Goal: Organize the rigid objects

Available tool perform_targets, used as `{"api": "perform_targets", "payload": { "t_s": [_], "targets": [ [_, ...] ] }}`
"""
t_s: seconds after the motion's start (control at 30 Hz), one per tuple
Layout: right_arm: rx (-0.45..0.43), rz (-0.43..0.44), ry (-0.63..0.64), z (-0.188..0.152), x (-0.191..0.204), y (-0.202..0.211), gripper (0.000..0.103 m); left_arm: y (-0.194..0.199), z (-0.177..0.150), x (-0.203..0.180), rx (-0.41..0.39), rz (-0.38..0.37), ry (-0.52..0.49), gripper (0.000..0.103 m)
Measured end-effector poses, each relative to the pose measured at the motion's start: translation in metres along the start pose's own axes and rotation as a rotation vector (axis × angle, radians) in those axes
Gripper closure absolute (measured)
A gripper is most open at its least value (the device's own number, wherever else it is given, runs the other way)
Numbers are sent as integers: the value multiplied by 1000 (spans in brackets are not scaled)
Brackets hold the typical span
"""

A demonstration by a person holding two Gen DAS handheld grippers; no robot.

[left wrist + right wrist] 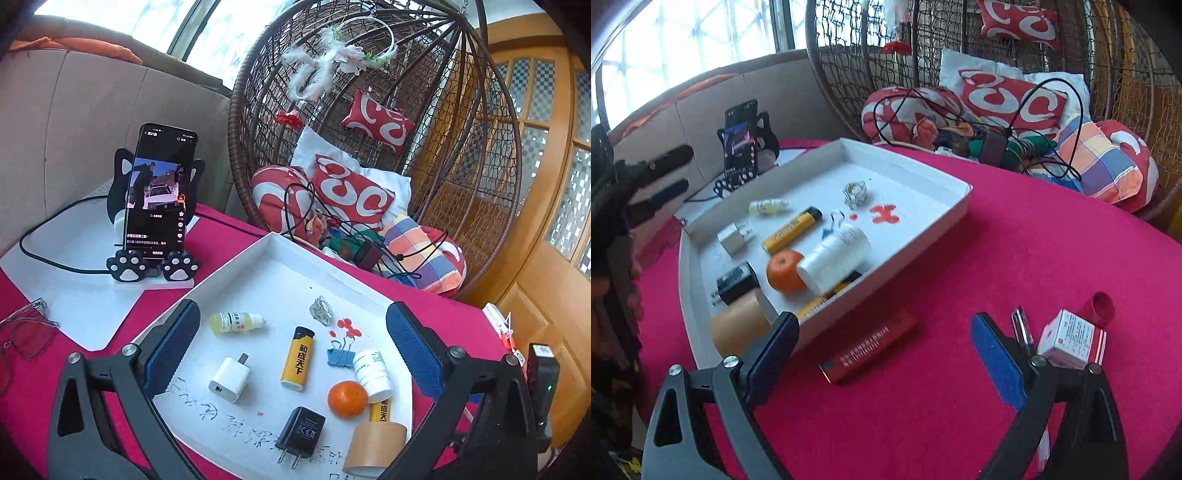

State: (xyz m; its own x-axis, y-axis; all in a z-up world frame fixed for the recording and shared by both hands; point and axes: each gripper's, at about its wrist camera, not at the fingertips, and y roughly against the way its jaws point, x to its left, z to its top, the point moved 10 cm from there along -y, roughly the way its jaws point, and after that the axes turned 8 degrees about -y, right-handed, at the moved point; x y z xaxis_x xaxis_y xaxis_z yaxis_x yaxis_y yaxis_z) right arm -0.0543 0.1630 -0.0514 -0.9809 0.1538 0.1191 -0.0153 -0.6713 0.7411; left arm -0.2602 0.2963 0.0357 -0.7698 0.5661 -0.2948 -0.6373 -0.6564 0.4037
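A white tray (280, 254) on the red tablecloth holds a dropper bottle (234, 322), a yellow lighter (298, 358), a white charger (229, 378), a black charger (301, 432), a tangerine (348, 398), a white bottle (373, 374), a blue binder clip (340, 352) and a tape roll (376, 448). My left gripper (293, 312) hangs open over the tray, holding nothing. My right gripper (882, 321) is open above the cloth beside the tray (955, 218); a red bar-shaped lighter (868, 347) lies between its fingers, untouched. A pen (1021, 325) and a medicine box (1071, 343) lie to the right.
A phone (160, 192) stands on a cat-shaped holder at the back left, with a cable and glasses (26, 328) nearby. A wicker hanging chair (369, 147) full of cushions and wires stands behind the table. A red ring (1102, 306) lies by the box.
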Motion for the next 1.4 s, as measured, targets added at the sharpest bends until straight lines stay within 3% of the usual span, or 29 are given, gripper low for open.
{"api": "perform_targets", "payload": {
  "t_s": [0.2,0.7,0.8,0.87,0.97,1.1,1.4],
  "targets": [
    [45,3,90,-13,21,-18,9,2,-2,-5,3,3,-16,1],
    [52,-104,2,-17,5,-39,10,-2,-11,-19,14,24,-73,1],
    [42,-107,-4,-14,3,-36,29,-2,-12,-23,16,33,-99,1],
    [37,-113,-5,-14,1,-33,55,-3,-13,-24,19,29,-105,1],
    [35,-122,-31,-14,-8,-28,75,-4,-13,-25,21,27,-108,1],
    [20,-118,-57,-14,-13,-25,86,-5,-15,-28,21,32,-135,1],
    [-64,-15,-230,-3,-28,5,87,-3,-13,-30,4,72,-182,1]
  ]
}}
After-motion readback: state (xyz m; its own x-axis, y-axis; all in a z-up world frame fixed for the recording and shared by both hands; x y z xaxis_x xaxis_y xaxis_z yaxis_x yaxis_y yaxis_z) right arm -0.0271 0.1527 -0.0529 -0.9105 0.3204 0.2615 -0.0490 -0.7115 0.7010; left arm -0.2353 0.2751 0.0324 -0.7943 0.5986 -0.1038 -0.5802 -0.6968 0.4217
